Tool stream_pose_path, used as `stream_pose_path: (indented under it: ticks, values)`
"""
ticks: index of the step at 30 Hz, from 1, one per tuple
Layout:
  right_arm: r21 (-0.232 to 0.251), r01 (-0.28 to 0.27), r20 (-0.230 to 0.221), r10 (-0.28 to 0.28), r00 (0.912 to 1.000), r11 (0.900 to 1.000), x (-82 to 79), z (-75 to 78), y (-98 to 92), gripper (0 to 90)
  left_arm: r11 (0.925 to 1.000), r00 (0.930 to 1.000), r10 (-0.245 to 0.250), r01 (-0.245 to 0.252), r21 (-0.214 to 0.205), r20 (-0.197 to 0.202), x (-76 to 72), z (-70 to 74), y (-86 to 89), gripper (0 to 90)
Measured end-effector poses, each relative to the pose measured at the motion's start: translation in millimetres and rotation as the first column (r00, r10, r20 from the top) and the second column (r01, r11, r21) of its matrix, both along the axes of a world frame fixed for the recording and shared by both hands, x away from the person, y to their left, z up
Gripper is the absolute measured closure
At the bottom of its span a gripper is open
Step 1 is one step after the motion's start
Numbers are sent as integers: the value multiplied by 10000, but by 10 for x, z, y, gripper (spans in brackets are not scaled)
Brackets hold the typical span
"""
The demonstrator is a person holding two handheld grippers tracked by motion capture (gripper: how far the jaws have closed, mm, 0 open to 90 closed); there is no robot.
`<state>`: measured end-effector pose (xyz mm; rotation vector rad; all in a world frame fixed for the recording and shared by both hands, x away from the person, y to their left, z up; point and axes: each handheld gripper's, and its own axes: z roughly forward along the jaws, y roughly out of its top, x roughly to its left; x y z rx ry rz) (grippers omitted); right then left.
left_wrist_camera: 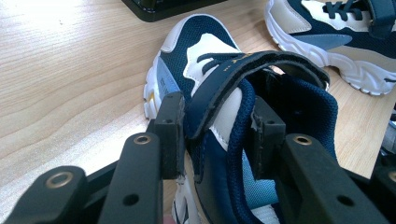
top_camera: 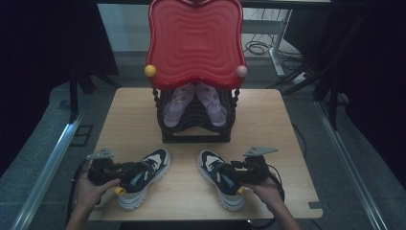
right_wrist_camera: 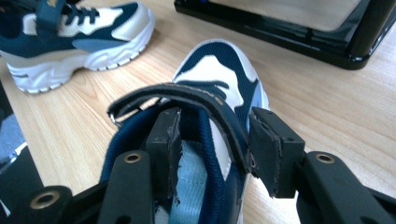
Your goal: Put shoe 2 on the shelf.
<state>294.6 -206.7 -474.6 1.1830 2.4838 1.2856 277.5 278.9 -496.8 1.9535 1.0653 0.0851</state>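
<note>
Two navy-and-white sneakers lie on the wooden table [top_camera: 268, 124], toes pointing at the rack. My left gripper [top_camera: 139, 171] comes in over the heel of the left sneaker [top_camera: 158, 160]. In the left gripper view its jaws [left_wrist_camera: 217, 135] pinch that sneaker's side wall and strap [left_wrist_camera: 243, 70], one pad outside and one inside the opening. My right gripper [top_camera: 229, 171] is at the right sneaker [top_camera: 209, 163]. In the right gripper view it [right_wrist_camera: 215, 140] straddles the side wall [right_wrist_camera: 219, 79], the inner pad still a little apart from the lining.
A black shoe rack [top_camera: 196, 136] with a red wavy top [top_camera: 195, 40] stands at the table's far middle, with a pair of pink shoes [top_camera: 179, 103] on its shelf. Each gripper view also shows the other sneaker [left_wrist_camera: 336, 42] [right_wrist_camera: 79, 37] nearby.
</note>
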Motion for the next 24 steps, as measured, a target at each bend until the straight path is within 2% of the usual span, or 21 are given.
stream_pose_path:
  ticks: [7,11,19,24]
  values:
    - [-297,76,-216,-83,9997,9995,23,-32,11,608,10000,10000,21,-21,-6,2,-3,-1,0,625]
    - [-299,143,-96,-146,9998,9995,27,-41,14,631,10000,10000,31,-31,-2,7,-4,-1,-1,625]
    - [-147,184,205,-181,9996,9997,7,-61,4,671,9997,9998,206,-205,-93,11,-19,-6,-7,641]
    - [72,239,188,-240,9995,9997,3,-73,-9,690,9995,9994,301,-301,25,194,-41,-5,-12,672]
